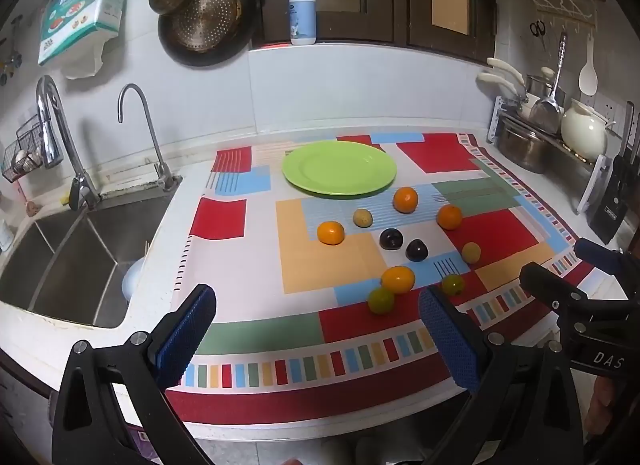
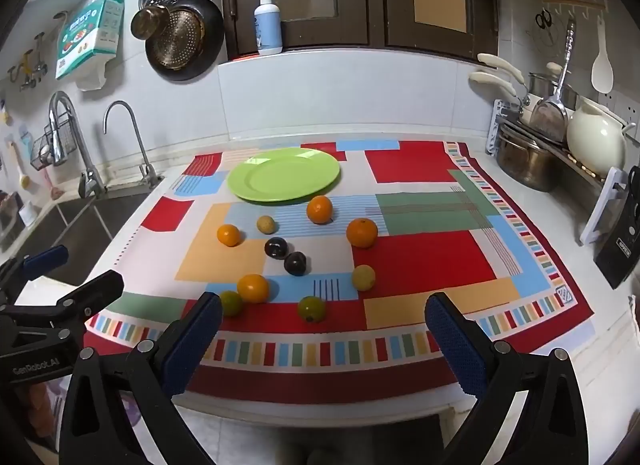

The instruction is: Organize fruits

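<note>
A white kitchen surface point(image 1: 240, 265) carried a patchwork cloth of red, blue, green and tan blocks point(image 1: 492, 237), with a steel sink point(image 1: 72, 261) and two curved taps to its left and a rack of pots along the right wall. A round light-green plate point(image 1: 339, 168) lay flat and bare at the far side of the cloth. Nearer than the plate, the fruits sat loose and apart on the cloth: four round oranges point(image 2: 362, 232), two dark purple plums point(image 2: 295, 263) side by side in the middle, pale yellow fruits point(image 2: 363, 277) and two small green ones point(image 2: 311, 308) closest to the front edge; being round, none showed a clear long axis. One green fruit point(image 1: 381, 300) touched the nearest orange. The left gripper point(image 1: 316, 327) hovered over the front edge of the cloth with its blue-padded jaws spread wide and holding nothing. The right gripper point(image 2: 322, 335) hung beside it, jaws equally wide and holding nothing too.
</note>
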`<state>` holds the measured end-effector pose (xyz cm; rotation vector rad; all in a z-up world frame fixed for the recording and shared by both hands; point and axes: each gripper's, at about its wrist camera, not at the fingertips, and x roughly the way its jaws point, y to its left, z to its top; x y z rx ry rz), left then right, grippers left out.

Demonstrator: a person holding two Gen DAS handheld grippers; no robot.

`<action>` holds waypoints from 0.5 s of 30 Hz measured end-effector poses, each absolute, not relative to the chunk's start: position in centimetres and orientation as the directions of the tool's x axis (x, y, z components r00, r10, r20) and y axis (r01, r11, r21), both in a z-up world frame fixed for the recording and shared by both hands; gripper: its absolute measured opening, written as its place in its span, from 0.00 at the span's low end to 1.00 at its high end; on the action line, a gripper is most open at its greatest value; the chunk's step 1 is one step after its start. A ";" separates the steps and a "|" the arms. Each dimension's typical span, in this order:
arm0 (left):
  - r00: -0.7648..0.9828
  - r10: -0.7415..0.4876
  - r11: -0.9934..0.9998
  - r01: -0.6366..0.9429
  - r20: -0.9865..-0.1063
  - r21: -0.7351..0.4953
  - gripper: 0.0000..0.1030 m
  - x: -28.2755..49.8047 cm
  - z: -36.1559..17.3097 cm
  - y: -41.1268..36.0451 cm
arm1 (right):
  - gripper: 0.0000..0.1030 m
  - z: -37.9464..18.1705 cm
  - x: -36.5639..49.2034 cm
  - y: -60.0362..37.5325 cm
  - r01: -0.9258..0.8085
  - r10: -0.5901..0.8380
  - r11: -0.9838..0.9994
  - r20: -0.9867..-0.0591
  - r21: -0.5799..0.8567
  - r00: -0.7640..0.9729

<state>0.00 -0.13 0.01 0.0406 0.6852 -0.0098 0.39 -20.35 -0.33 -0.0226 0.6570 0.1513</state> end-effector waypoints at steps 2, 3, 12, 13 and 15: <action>0.775 0.002 0.999 0.025 -0.632 0.033 1.00 0.0 -0.1 -0.2 | 0.99 -0.4 0.4 -20.4 -0.148 0.135 0.989 -0.610 0.029 0.781; 0.776 0.005 0.999 0.025 -0.631 0.038 1.00 -0.1 0.0 -0.3 | 0.99 -0.4 0.4 -20.5 -0.149 0.137 0.988 -0.613 0.032 0.778; 0.785 0.008 0.999 0.015 -0.620 0.032 1.00 -0.2 0.0 -0.3 | 0.99 -0.1 0.4 -20.4 -0.161 0.151 0.986 -0.613 0.040 0.775; 0.785 0.006 1.000 0.013 -0.620 0.026 1.00 -0.2 0.1 -0.1 | 0.99 -0.3 0.5 -20.3 -0.160 0.150 0.986 -0.614 0.039 0.775; 0.784 0.004 1.000 0.011 -0.620 0.020 1.00 -0.2 0.2 0.1 | 0.99 -0.3 0.6 -20.3 -0.162 0.152 0.986 -0.614 0.040 0.774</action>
